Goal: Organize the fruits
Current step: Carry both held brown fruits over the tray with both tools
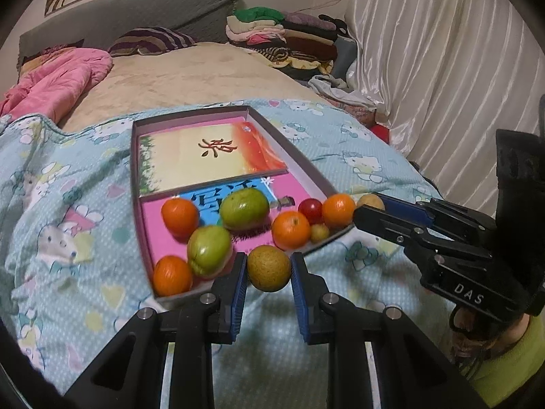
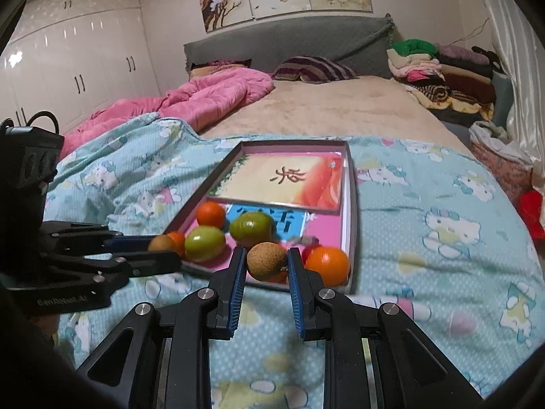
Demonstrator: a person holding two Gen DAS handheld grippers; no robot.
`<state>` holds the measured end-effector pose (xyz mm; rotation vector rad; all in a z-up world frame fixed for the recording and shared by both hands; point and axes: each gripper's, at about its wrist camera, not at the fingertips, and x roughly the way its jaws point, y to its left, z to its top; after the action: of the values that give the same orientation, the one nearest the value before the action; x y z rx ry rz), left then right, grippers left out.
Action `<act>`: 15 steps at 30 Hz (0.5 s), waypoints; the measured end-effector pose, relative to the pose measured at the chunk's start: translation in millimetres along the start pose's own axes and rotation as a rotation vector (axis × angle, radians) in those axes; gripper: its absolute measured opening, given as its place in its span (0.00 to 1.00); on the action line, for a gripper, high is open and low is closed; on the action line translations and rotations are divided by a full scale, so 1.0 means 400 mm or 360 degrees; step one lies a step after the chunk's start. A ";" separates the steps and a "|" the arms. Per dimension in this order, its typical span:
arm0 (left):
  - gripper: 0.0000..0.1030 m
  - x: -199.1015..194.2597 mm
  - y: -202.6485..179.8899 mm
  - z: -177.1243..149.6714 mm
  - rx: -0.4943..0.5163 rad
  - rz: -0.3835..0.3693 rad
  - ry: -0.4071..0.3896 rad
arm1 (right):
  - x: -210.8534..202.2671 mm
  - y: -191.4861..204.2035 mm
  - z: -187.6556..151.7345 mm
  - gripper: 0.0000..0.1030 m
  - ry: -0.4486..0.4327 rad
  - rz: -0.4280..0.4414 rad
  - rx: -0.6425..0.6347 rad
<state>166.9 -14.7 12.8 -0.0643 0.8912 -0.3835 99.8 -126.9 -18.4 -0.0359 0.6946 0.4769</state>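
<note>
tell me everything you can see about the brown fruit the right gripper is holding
The brown fruit is small, round and tan, with a rough, speckled, matte skin and a short stem stub at its lower right. It sits clamped between the blue-padded fingers of the right gripper, one pad on each side, in front of the near edge of the shallow box on the bed. Nothing else seems to touch it.

A bed point(image 2: 323, 112) is filling the room, a grey headboard point(image 2: 289, 41) backing it, white wardrobes point(image 2: 78, 64) gleaming alongside, pale curtains point(image 1: 442, 68) hanging opposite.
</note>
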 end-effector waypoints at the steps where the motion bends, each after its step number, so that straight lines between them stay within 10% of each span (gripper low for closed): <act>1: 0.25 0.008 0.000 0.006 0.0001 -0.0004 0.0006 | 0.003 -0.001 0.005 0.24 -0.0002 0.0003 -0.0003; 15: 0.25 0.098 0.007 0.016 0.0020 -0.0028 0.0044 | 0.080 -0.019 0.043 0.24 0.0068 -0.0012 -0.0073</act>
<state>194.9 -26.7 -12.8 -0.0554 0.9161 -0.4073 134.8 -117.5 -25.9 -0.0920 0.7249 0.4860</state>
